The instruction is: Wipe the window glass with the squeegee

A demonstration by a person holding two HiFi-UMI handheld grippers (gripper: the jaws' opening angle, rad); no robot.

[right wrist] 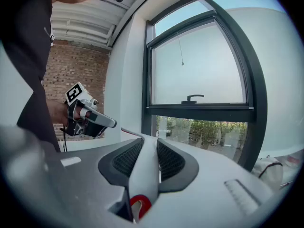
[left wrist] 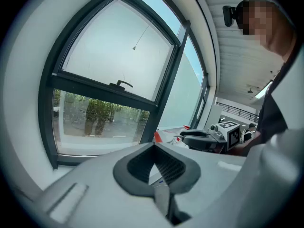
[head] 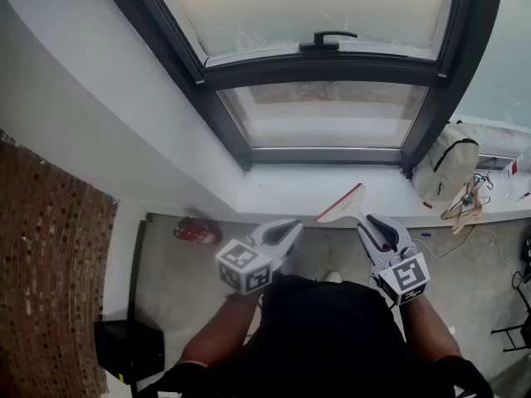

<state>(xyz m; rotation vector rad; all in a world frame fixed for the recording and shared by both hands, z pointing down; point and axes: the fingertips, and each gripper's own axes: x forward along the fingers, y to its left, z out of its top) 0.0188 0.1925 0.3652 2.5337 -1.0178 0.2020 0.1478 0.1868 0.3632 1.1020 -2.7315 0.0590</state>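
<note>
Right tongs [right wrist: 151, 139] clamped on squeegee [head: 342, 205] handle | left tongs [left wrist: 153, 145] closed, empty, alongside

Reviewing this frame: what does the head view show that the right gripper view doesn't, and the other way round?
Only the head view: the squeegee's blade sticking out ahead of the right gripper, and a red object on the floor.
Only the right gripper view: the squeegee handle, red at its end, clamped between that gripper's fingers, and trees beyond the lower pane.
Both: the dark window frame, its latch handle, the left gripper and a pale bag on the sill.
</note>
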